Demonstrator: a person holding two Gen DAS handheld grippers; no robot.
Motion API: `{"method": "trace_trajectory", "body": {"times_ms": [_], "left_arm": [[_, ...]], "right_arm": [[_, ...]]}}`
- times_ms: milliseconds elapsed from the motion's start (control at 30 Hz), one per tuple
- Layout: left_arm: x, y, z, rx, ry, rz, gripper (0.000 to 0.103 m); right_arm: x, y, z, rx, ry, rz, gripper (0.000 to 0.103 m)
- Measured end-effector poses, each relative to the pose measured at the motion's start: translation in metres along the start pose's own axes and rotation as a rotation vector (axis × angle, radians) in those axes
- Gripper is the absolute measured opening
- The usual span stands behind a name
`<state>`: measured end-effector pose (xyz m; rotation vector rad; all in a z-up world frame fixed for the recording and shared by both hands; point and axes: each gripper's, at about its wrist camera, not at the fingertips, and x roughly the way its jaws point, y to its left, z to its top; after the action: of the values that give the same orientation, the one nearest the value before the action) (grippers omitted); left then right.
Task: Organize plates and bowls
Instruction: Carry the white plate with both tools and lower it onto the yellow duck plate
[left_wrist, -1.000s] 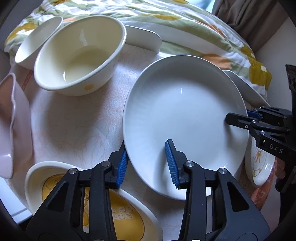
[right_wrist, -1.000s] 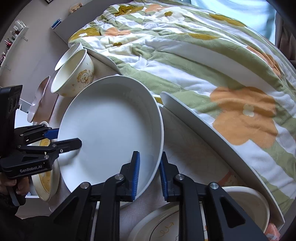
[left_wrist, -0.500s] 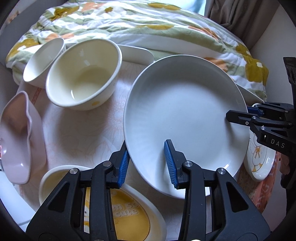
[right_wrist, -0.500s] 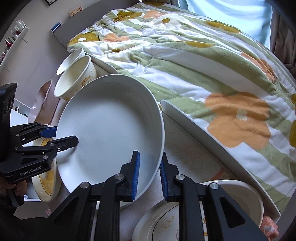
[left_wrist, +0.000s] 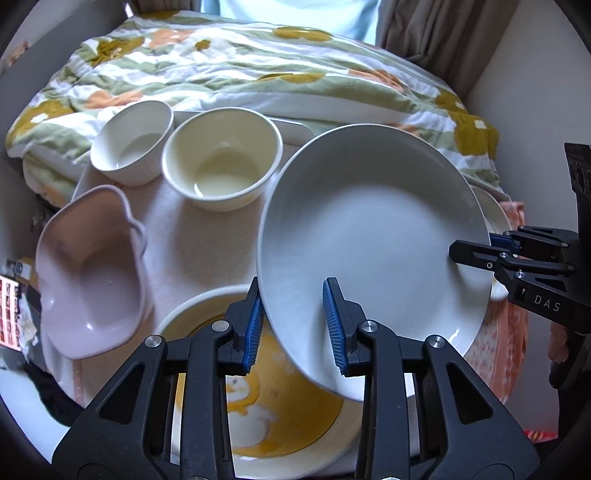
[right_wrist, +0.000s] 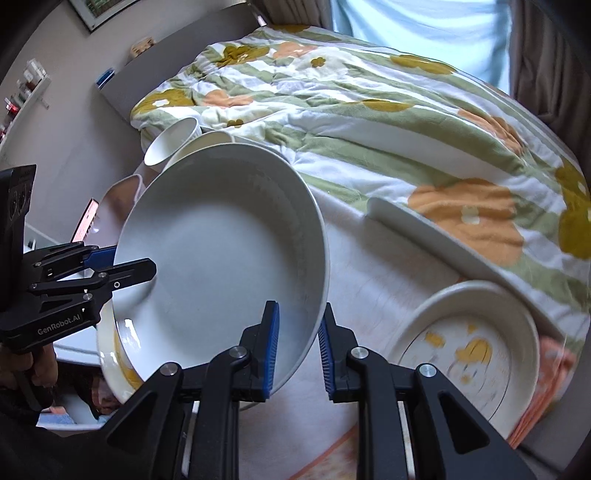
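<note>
White plate (left_wrist: 373, 236) now lifted off surface (left_wrist: 207, 240), tilted, above yellow-patterned plate (left_wrist: 280, 435). Left tongs (left_wrist: 295, 325) and right tongs (right_wrist: 297, 350) each clamped on opposite rims. Stacking onto patterned plate likely next.

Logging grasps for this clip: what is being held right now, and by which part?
The large white plate, by its rim on opposite sides: left gripper on one edge, right gripper on the other.
</note>
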<state>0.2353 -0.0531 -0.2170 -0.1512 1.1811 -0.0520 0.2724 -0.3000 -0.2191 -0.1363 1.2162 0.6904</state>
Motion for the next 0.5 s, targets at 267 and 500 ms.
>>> {"method": "trace_trajectory", "body": {"times_ms": [267,500], "left_arm": [[-0.017,0.052,-0.048,0.118,0.063,-0.06,0.028],[-0.013,0.098,-0.078,0.164,0.106,-0.088,0.028]], "right_arm": [[0.011,0.073,-0.055,0.208,-0.012,-0.04,0.019],[0.037,0.124,-0.082,0.32,-0.01,-0.056,0.019]]}}
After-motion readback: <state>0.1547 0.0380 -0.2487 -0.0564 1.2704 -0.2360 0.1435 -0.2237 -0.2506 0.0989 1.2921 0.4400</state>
